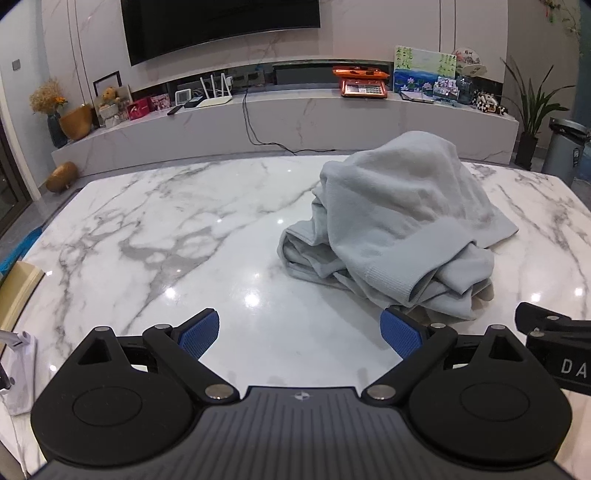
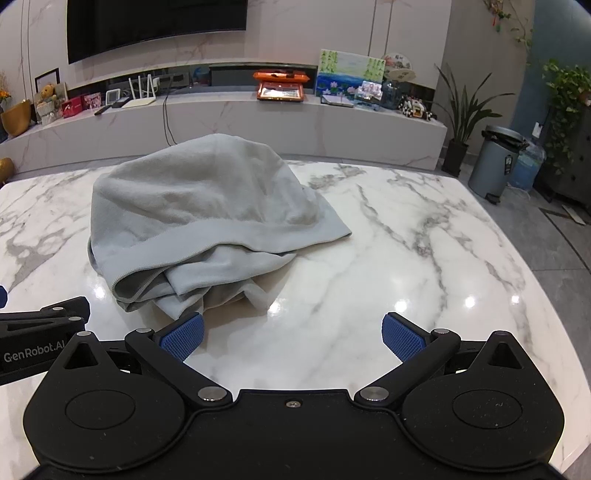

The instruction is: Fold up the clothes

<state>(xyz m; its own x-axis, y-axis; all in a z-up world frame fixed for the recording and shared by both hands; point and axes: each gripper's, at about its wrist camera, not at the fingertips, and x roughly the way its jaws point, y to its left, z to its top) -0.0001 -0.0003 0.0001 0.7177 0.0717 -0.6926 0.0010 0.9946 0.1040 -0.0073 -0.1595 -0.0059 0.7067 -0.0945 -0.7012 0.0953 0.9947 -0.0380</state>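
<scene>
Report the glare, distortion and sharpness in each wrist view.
Left wrist view: ceiling lights glare as bright spots on the glossy marble table ahead of the open jaws; fisheye bends the TV and shelf lines; the grey garment is sharp. Right wrist view: similar glare spots on the marble near the garment; corners vignette dark, edges curve; no motion blur.

Table (image 1: 184, 221): white marble, grey veins, centre of frame.
TV (image 1: 218, 26): black, upper left.
Ledge (image 1: 295, 118): marble, across the back.
Router (image 1: 216, 98): white, on ledge, left.
Teddy (image 1: 109, 96): far left of ledge.
Painting (image 1: 423, 70): ledge, right.
Orange case (image 1: 364, 82): mid-ledge.
Bin (image 2: 498, 162): grey, right edge.
Plant (image 2: 461, 110): beside bin.
</scene>
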